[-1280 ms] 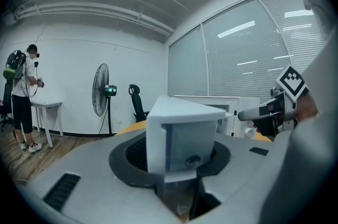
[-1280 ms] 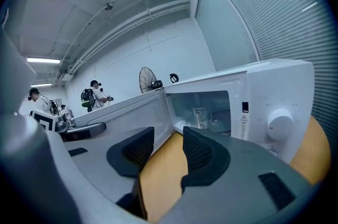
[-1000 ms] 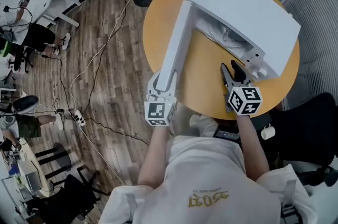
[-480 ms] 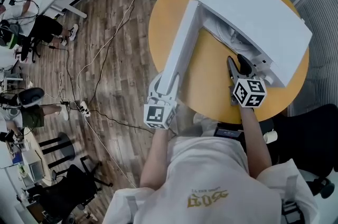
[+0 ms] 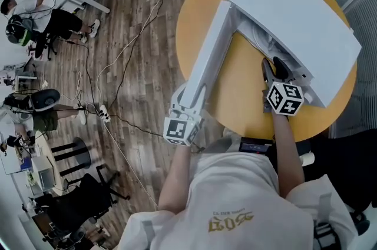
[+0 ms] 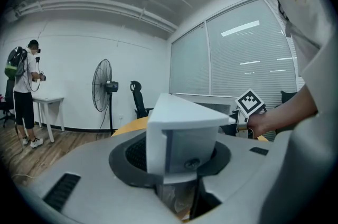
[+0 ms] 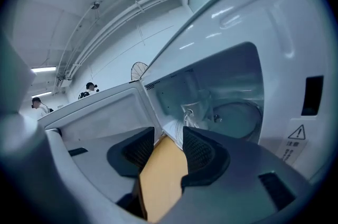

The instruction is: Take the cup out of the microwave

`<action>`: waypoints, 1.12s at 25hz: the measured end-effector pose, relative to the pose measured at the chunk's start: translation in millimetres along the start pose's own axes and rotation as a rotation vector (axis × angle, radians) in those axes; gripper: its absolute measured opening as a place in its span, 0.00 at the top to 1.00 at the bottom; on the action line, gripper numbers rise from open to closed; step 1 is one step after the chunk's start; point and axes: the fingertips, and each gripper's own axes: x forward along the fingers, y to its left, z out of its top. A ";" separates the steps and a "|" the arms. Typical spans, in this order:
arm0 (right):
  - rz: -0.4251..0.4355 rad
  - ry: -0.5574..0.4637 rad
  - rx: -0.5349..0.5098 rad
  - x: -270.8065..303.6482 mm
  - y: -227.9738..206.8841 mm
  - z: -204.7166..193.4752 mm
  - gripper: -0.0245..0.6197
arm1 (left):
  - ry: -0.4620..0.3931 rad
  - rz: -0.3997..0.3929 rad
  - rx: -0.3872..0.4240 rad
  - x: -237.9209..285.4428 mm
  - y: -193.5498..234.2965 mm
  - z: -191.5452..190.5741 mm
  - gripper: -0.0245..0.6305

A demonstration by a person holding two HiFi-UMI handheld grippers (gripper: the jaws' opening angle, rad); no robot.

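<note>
A wood-plank floor (image 5: 129, 60) strewn with cables surrounds a round orange table (image 5: 241, 95). A white microwave (image 5: 294, 13) takes up most of the table's far half. Its door (image 5: 209, 57) is swung fully open and reaches out towards the person, past the table's edge.

The left tool (image 5: 187, 98) is at the door's free end. In the left gripper view its 2 dark pads press on either side of that white end block, so the left tool (image 6: 179, 153) is pinching the door, with the block filling the gap.

The right tool (image 5: 272, 69) sits over the table at the mouth of the microwave and points into the cavity. In the right gripper view its jaws stand spread with nothing held: only the orange table top shows through the gap of this tool (image 7: 169, 143).

Past those jaws the lit cavity is open to view – a glass turntable (image 7: 243, 112) lies on its floor. The cup (image 7: 191, 111), pale and small, is inside the microwave towards the cavity's left side, near the hinge. It is apart from both tools; whether it rests on the turntable or beside it I cannot tell.

Behind the left tool stand a pedestal fan (image 6: 103, 85) and, further left, a person (image 6: 24, 93).
</note>
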 end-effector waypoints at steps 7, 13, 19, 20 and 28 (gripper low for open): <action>-0.004 -0.003 0.024 13.8 -6.5 0.7 0.70 | 0.000 0.016 -0.003 -5.3 -2.0 2.0 0.70; -0.009 0.008 0.022 30.5 -17.0 2.0 0.71 | -0.011 0.004 -0.026 -3.8 -4.5 2.1 0.70; -0.011 0.028 -0.002 54.7 -19.0 -2.8 0.71 | -0.016 0.009 -0.036 -6.1 2.3 -0.7 0.69; -0.007 0.034 -0.014 57.8 -18.8 -2.7 0.71 | -0.019 0.010 -0.037 -6.3 2.2 -0.6 0.69; 0.030 0.077 -0.088 79.0 -16.2 -0.6 0.76 | -0.013 0.016 -0.036 -6.7 4.4 1.7 0.69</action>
